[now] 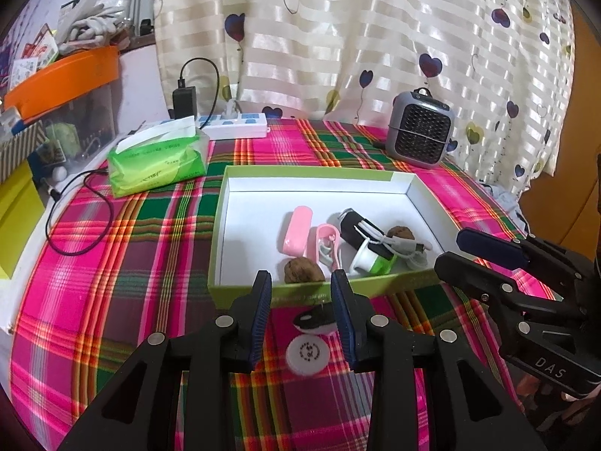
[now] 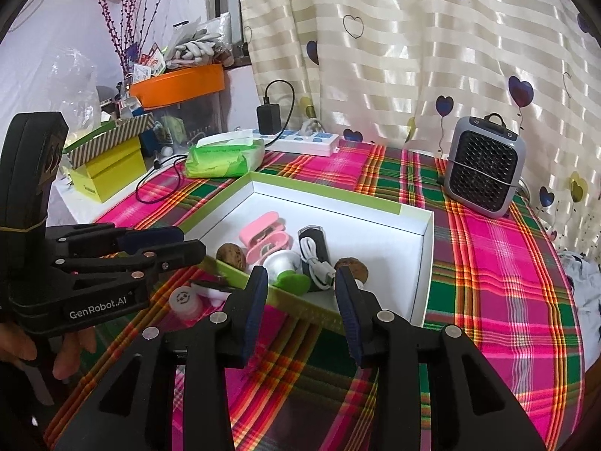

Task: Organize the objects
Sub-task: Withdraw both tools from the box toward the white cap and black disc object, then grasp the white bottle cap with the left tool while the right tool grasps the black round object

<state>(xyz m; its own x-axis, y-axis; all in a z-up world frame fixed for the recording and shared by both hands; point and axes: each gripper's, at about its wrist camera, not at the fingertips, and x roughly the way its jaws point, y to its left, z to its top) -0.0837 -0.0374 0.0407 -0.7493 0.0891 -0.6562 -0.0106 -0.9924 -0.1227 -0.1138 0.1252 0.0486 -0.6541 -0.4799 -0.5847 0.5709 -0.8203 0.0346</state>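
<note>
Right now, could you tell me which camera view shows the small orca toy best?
The left wrist view: the orca toy lies unobstructed on the tablecloth between the open left gripper fingers, just before the box. In the right wrist view only a sliver shows behind the left gripper.

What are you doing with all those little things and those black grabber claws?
A person is tidying small things into a white box. Two walnuts, a pink case and a black gadget already lie inside. A toy whale and a white cap wait on the cloth. The left gripper and right gripper are both open and empty.
</note>
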